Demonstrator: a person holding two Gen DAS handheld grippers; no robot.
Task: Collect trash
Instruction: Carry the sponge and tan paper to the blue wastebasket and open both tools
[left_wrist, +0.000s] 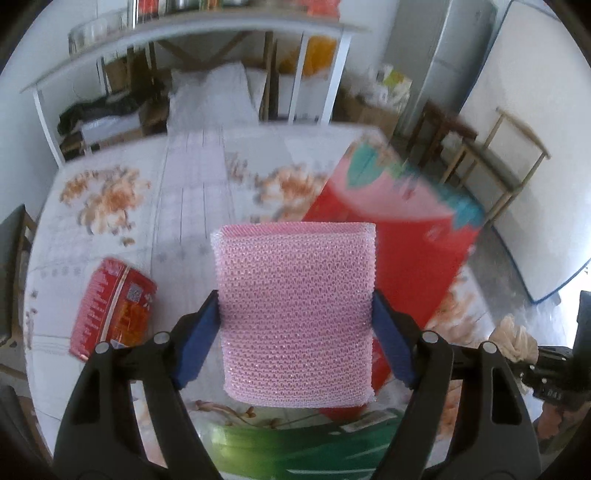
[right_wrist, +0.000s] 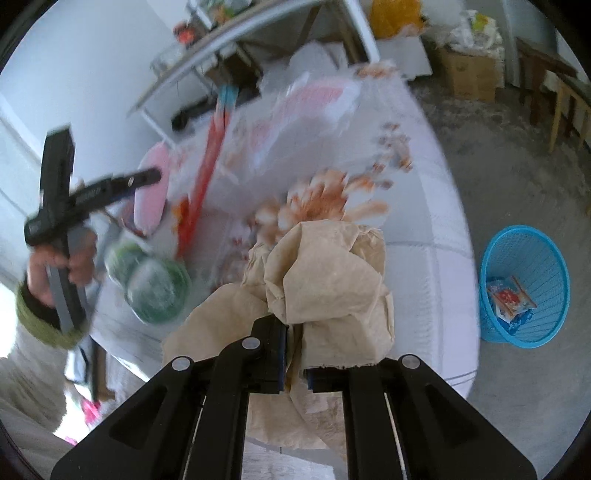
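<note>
My left gripper (left_wrist: 295, 306) holds a pink mesh sponge pad (left_wrist: 295, 266) upright above the table, its blue pads (left_wrist: 201, 343) pressing on both side edges. In the right wrist view the same gripper (right_wrist: 92, 192) and pad (right_wrist: 151, 184) hang at the left, held by a hand (right_wrist: 55, 269). My right gripper (right_wrist: 293, 343) is shut on a crumpled wad of brown paper (right_wrist: 325, 277), which hides its right fingertip. A blue mesh bin (right_wrist: 524, 288) stands on the floor to the right of the table, with a wrapper inside.
The table's floral cloth (left_wrist: 110, 199) carries a red snack pack (left_wrist: 114, 306), a large red bag (left_wrist: 388, 236), a green package (right_wrist: 155, 284) and a clear plastic bag (right_wrist: 306, 110). Shelving (left_wrist: 184, 40) stands behind; wooden chairs (left_wrist: 509, 155) at right.
</note>
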